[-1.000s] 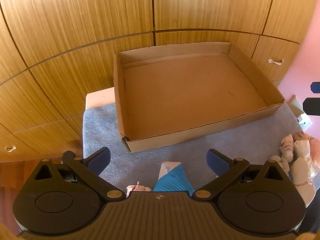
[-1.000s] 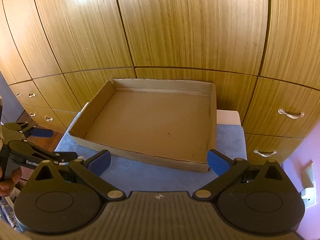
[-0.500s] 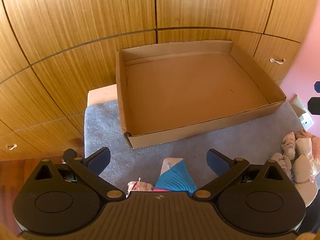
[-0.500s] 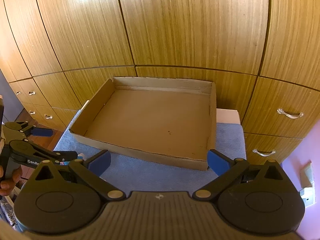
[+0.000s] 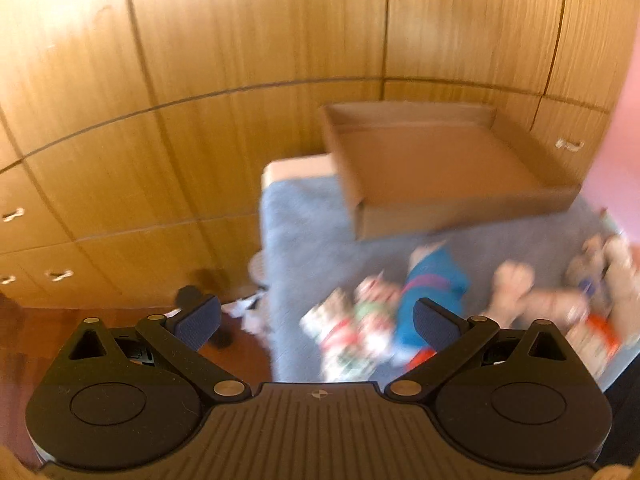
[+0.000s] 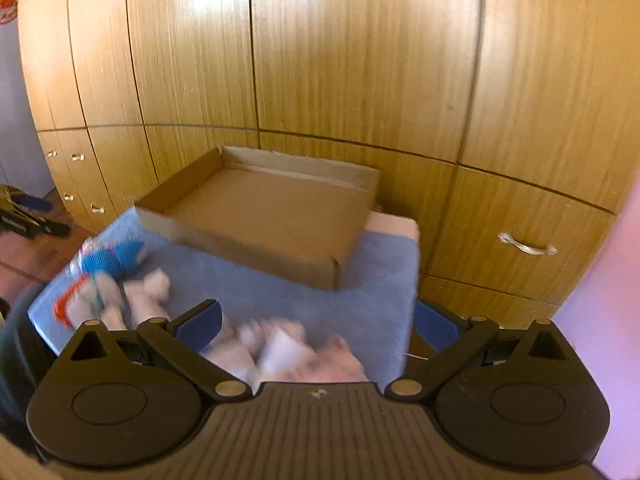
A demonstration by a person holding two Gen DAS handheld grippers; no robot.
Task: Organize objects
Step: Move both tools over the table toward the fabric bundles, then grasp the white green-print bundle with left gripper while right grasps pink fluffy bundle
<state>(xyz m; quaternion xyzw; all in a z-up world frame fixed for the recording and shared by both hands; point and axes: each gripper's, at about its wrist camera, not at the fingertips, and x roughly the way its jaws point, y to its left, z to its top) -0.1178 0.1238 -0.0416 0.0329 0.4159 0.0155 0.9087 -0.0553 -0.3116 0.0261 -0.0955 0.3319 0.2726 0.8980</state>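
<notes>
An empty shallow cardboard box (image 5: 440, 168) sits at the far side of a blue-grey mat (image 5: 304, 240); it also shows in the right wrist view (image 6: 276, 212). Blurred soft items lie on the mat's near part: a blue cloth bundle (image 5: 432, 288), a red-green-white patterned bundle (image 5: 352, 332) and pale pink plush pieces (image 5: 516, 284). The right wrist view shows the blue bundle (image 6: 112, 260) and pink pieces (image 6: 156, 288). My left gripper (image 5: 316, 320) is open and empty above the mat's left edge. My right gripper (image 6: 316, 320) is open and empty above pink items (image 6: 288, 344).
Wooden cabinet doors and drawers with metal handles (image 6: 524, 244) stand behind and beside the mat. A pink wall (image 5: 624, 120) is at the right. Reddish wood floor (image 5: 48, 320) lies left of the mat. The left gripper shows at the right wrist view's left edge (image 6: 24, 216).
Both views are now motion-blurred. Both grippers have pulled back and away from the box, so more items on the mat's near part show. The left view has swung left.
</notes>
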